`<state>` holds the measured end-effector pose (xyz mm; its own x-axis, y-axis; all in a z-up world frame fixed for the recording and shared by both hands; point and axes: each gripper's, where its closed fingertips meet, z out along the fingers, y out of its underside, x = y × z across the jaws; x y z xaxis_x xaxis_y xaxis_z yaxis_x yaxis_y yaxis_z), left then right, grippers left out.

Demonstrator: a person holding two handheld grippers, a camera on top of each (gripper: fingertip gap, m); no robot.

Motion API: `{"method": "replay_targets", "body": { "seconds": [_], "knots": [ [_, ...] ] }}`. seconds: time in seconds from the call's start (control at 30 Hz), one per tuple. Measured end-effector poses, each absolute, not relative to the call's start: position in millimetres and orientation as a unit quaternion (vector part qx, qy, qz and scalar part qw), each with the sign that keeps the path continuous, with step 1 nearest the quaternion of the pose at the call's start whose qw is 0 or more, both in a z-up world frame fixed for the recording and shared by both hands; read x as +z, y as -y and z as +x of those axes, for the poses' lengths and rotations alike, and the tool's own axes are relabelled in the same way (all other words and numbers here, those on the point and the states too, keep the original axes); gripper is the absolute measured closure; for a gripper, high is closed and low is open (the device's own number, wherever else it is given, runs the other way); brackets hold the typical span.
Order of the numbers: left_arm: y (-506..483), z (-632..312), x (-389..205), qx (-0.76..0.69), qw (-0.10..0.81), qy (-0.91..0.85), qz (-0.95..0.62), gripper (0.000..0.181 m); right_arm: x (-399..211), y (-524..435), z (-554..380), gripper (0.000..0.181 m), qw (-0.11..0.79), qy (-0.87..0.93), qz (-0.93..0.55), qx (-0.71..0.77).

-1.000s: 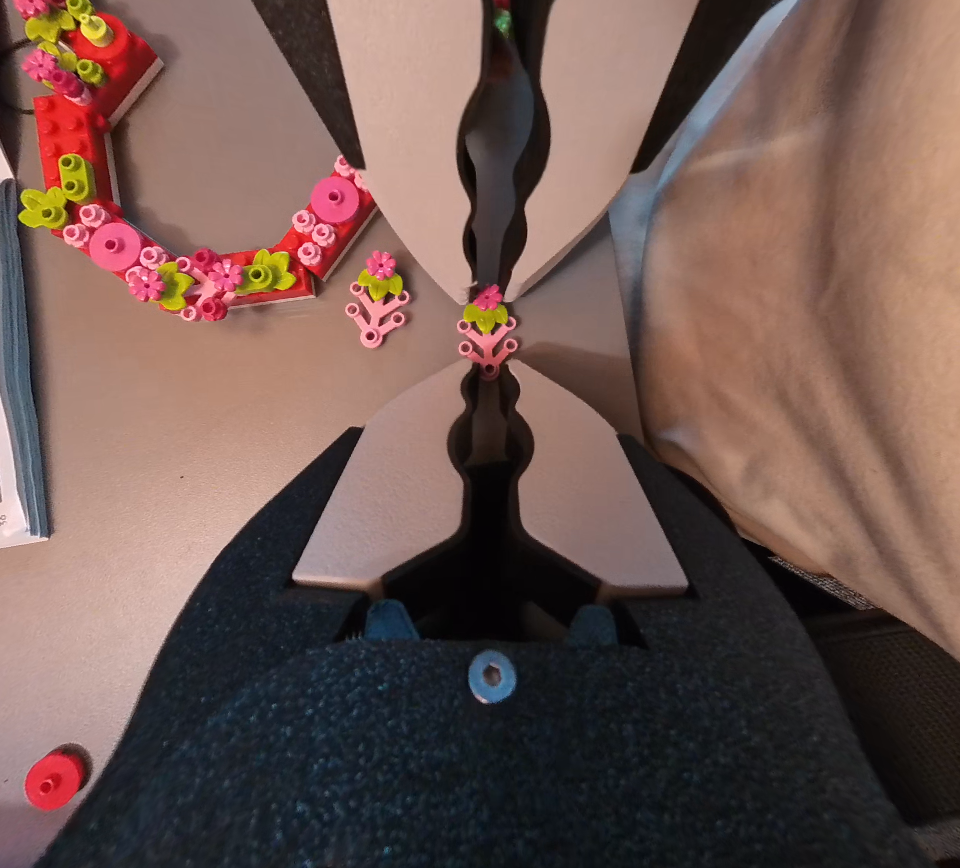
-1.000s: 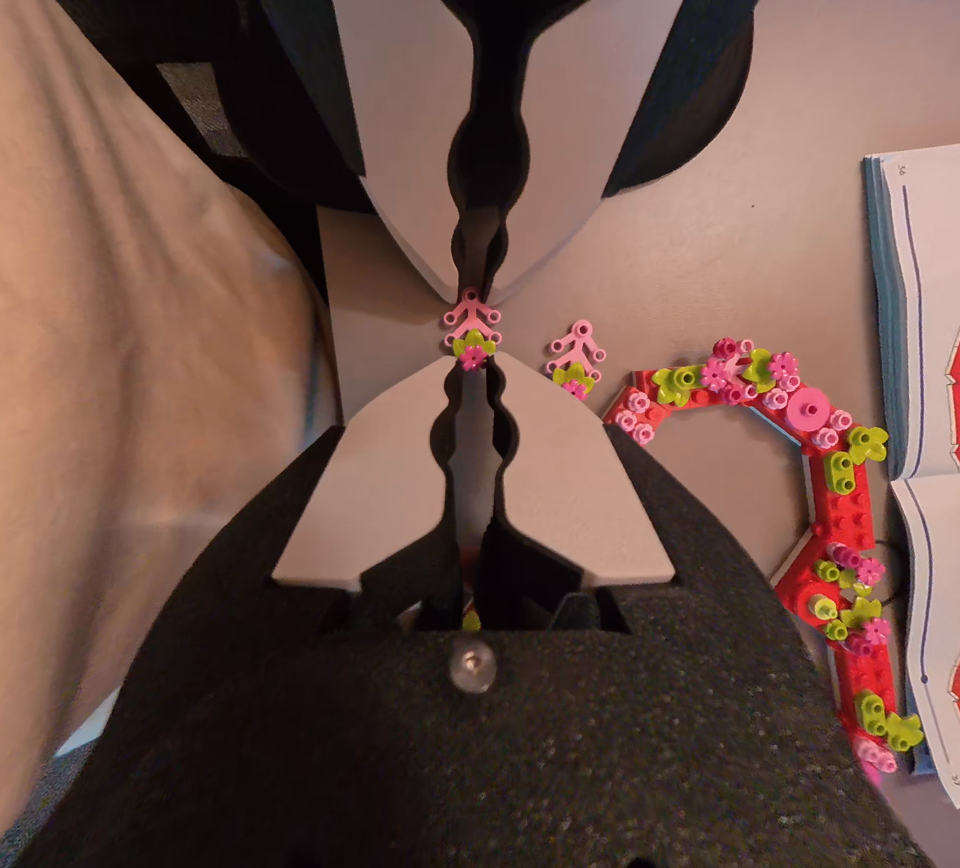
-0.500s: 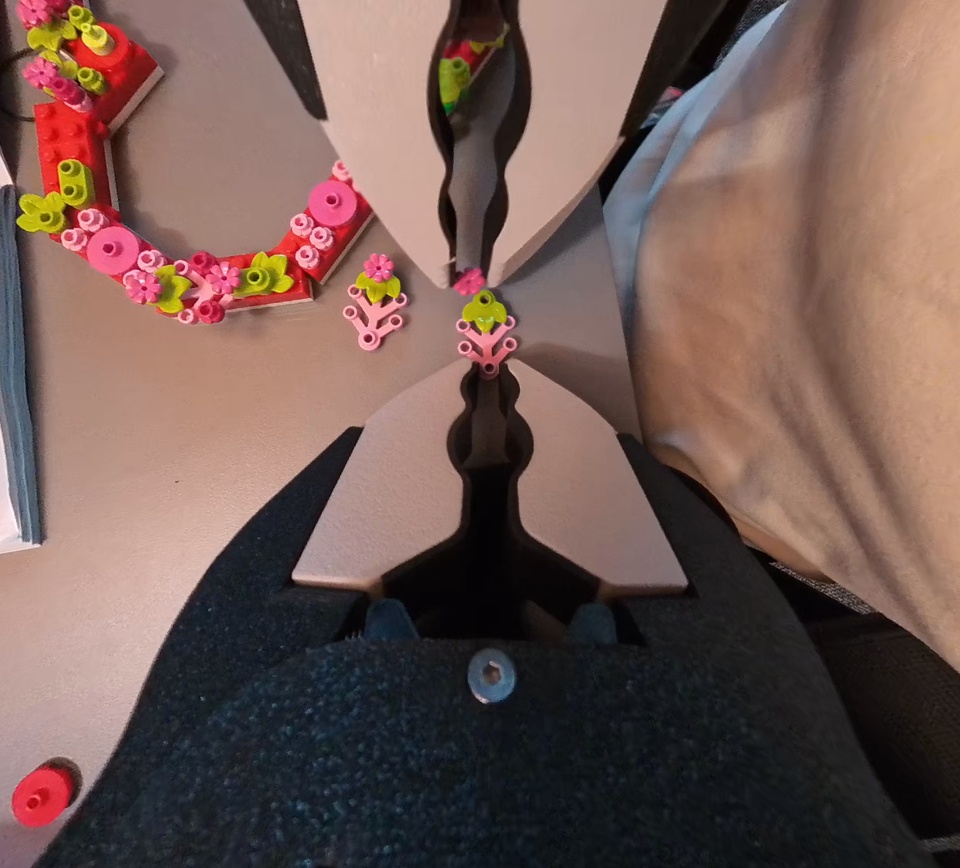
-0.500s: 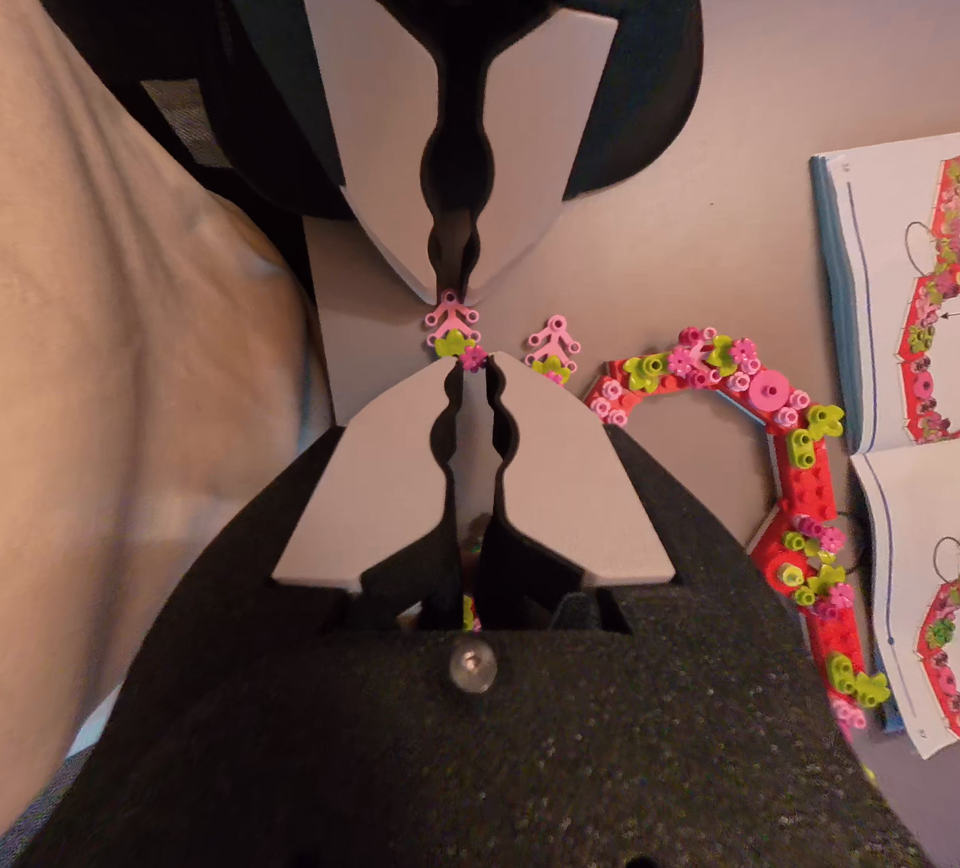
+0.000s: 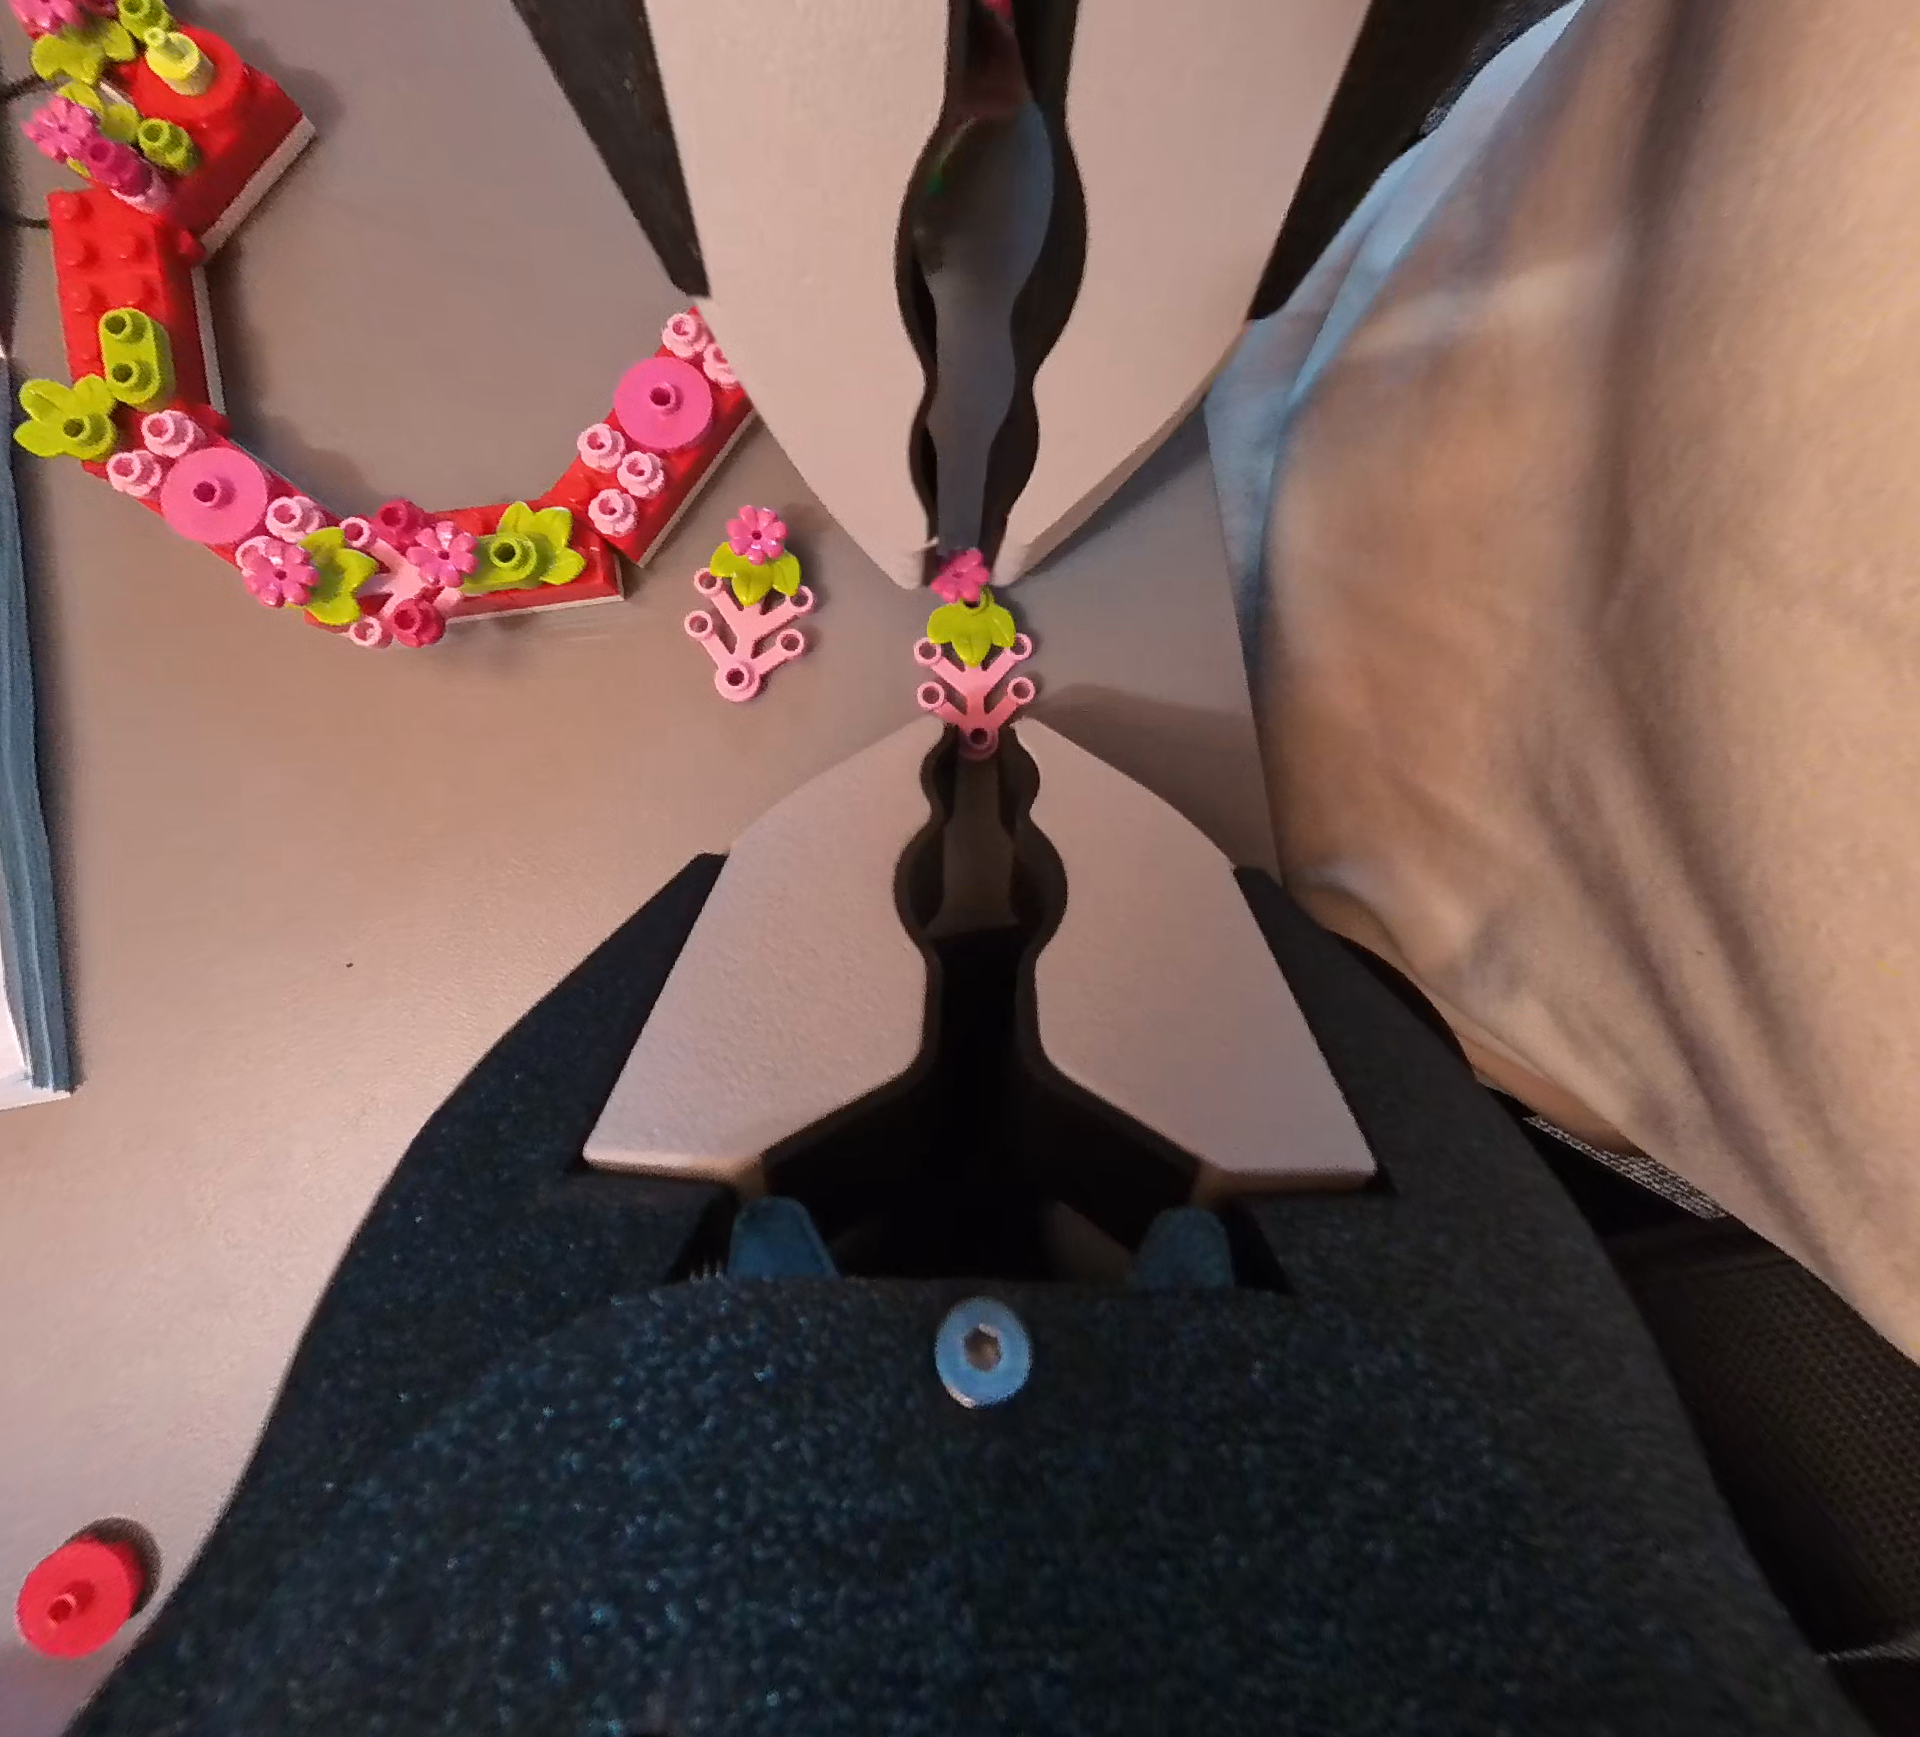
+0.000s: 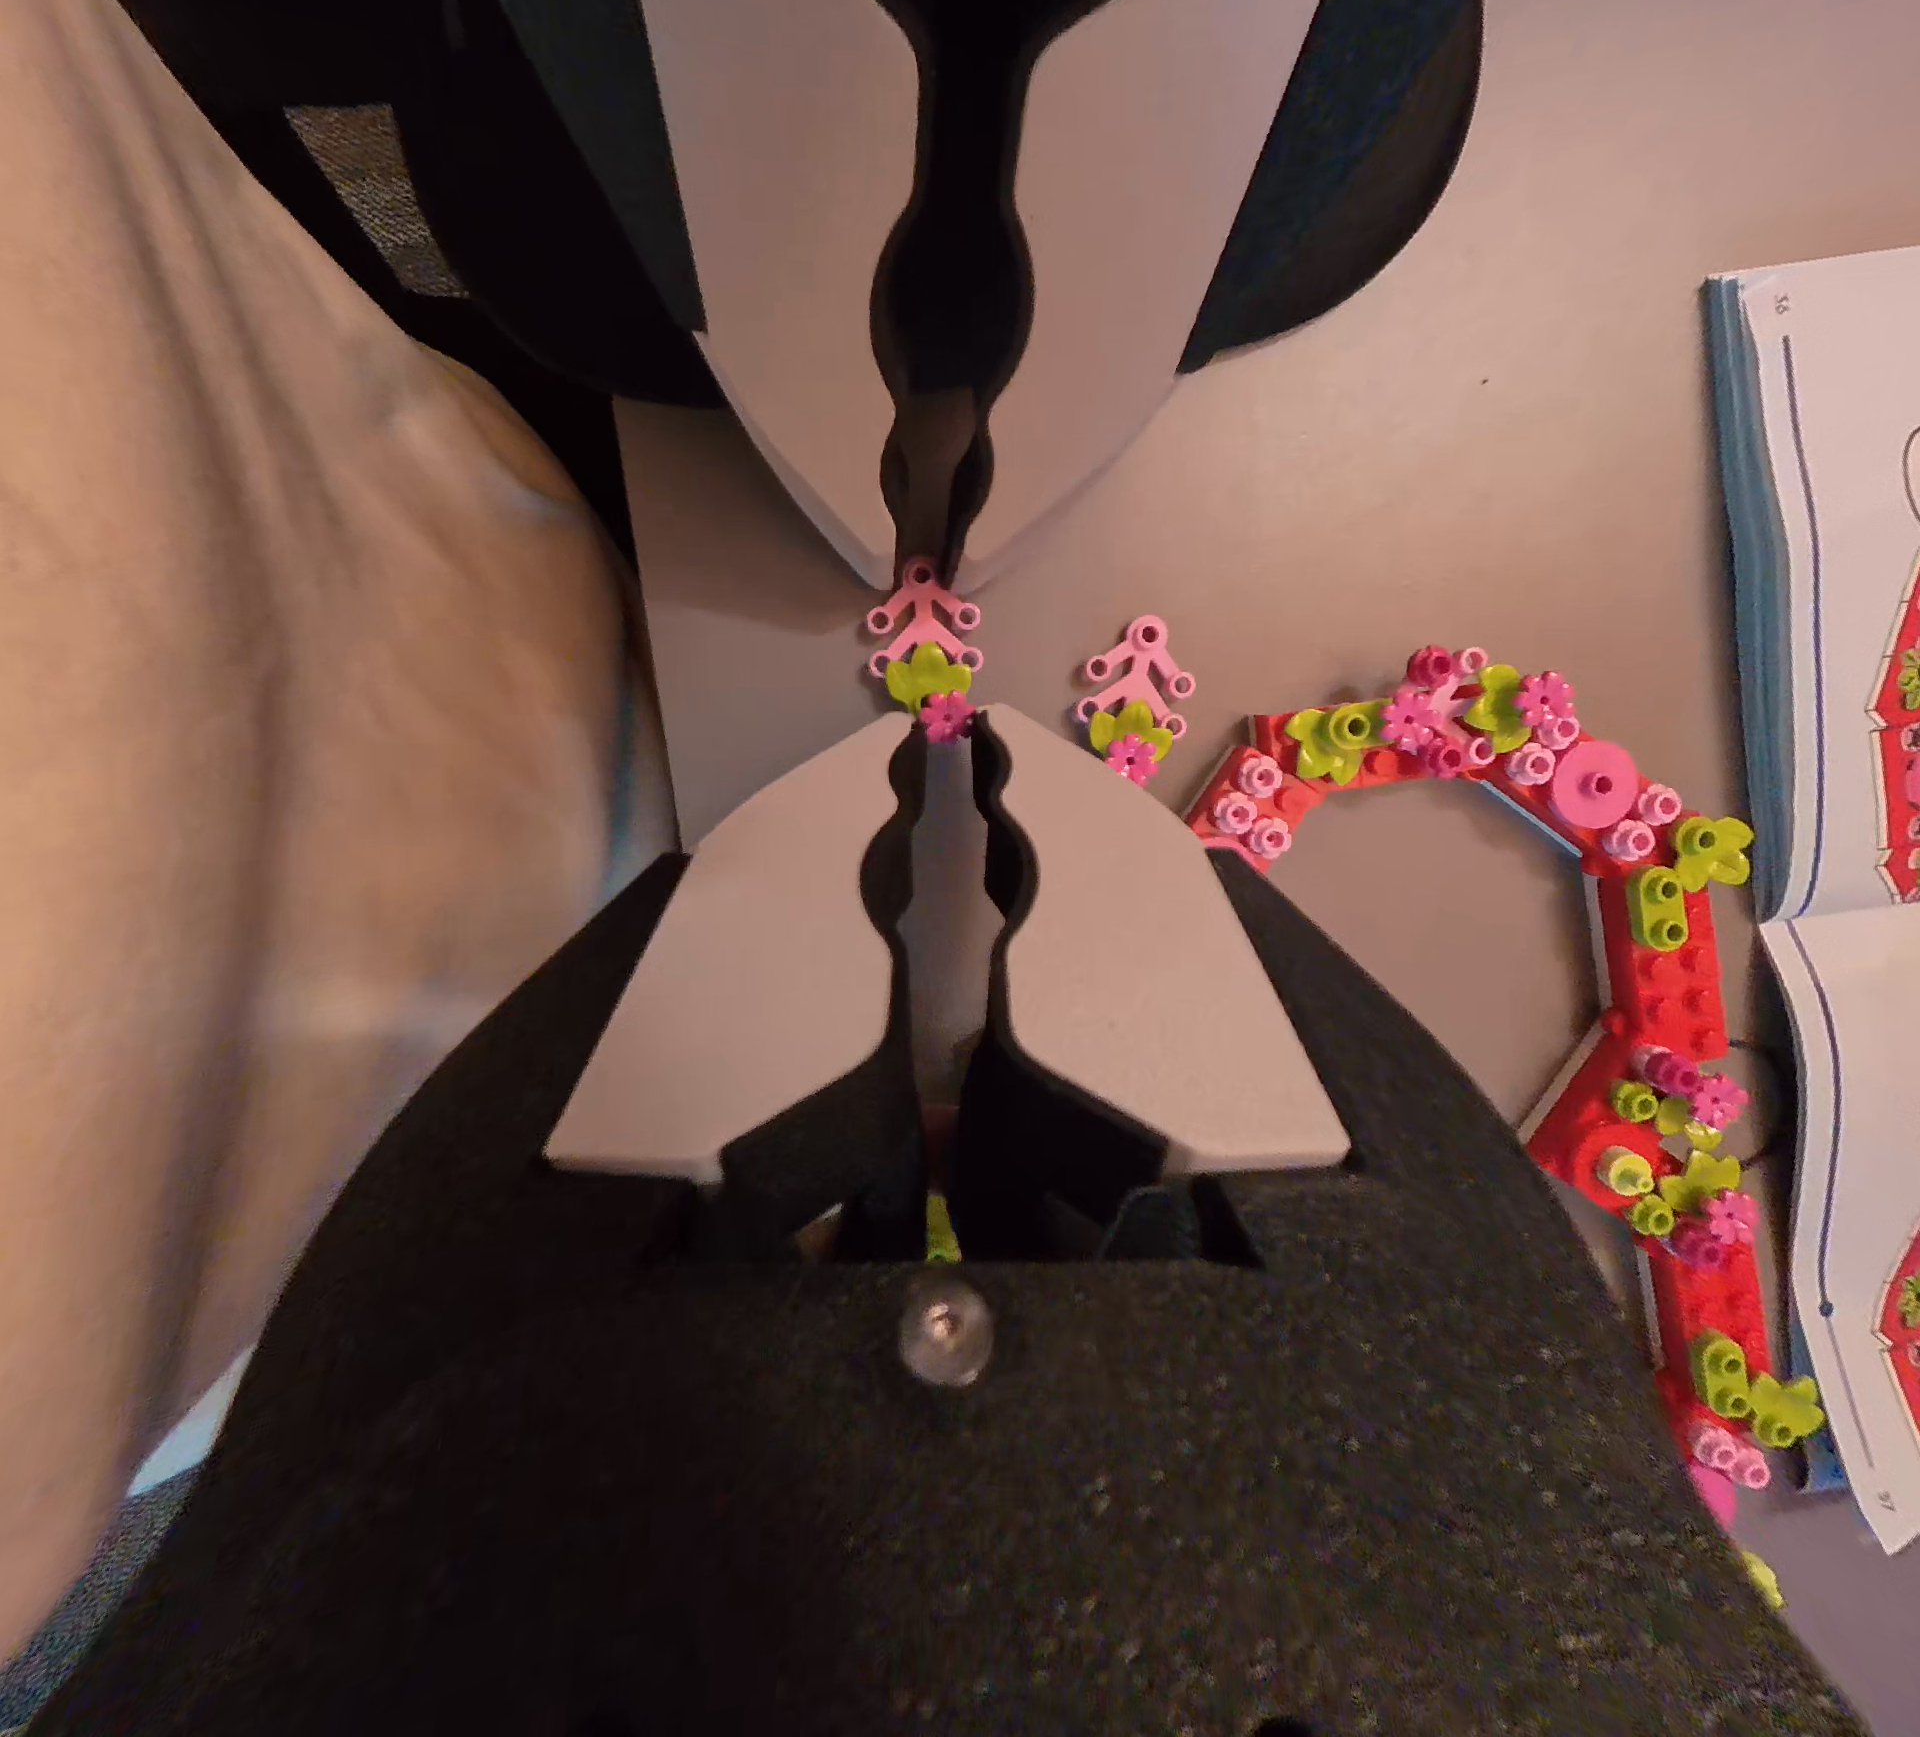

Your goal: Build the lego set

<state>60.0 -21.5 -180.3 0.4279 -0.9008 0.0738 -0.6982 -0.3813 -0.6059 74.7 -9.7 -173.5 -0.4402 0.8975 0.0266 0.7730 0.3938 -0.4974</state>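
We hold the pink branch piece (image 5: 974, 688) by its stem tip in our left gripper (image 5: 975, 745), the fingers closed down to a sliver on it, so that its green leaf (image 5: 971, 626) points away from us and towards the other tool; gripping only the stem leaves the leaf end free to take a part. Our right gripper (image 6: 948, 723) comes from the opposite side, its fingers pinched nearly together on the small magenta flower (image 6: 947, 715), which sits right at the leaf; whether the flower is already seated on it we cannot tell. We judge this the step of capping the sprig with its bloom; the two tools meet tip to tip because so small a piece needs a push and a counter-hold in line. A finished sprig (image 5: 750, 615) lies just beside on the grey table (image 5: 312, 908), a likely pattern for ours; the red wreath (image 5: 436, 534), already studded with flowers, waits near it, and the instruction booklet (image 6: 1829, 607) lies open beyond.
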Motion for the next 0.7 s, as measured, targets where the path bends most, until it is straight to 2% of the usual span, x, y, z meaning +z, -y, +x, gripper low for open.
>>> {"method": "replay_targets", "body": {
  "seconds": [0.4,0.7],
  "knots": [
    [21.2,60.5,-180.3,-0.203,0.252,-0.493,-0.807,0.173,-175.6,11.6,74.8,0.173,0.149,0.832,-0.500,0.191],
    [21.1,61.0,-180.2,-0.208,0.263,-0.491,-0.804,0.174,-175.5,10.7,75.1,0.173,0.201,0.850,-0.470,0.130]
  ]
}}
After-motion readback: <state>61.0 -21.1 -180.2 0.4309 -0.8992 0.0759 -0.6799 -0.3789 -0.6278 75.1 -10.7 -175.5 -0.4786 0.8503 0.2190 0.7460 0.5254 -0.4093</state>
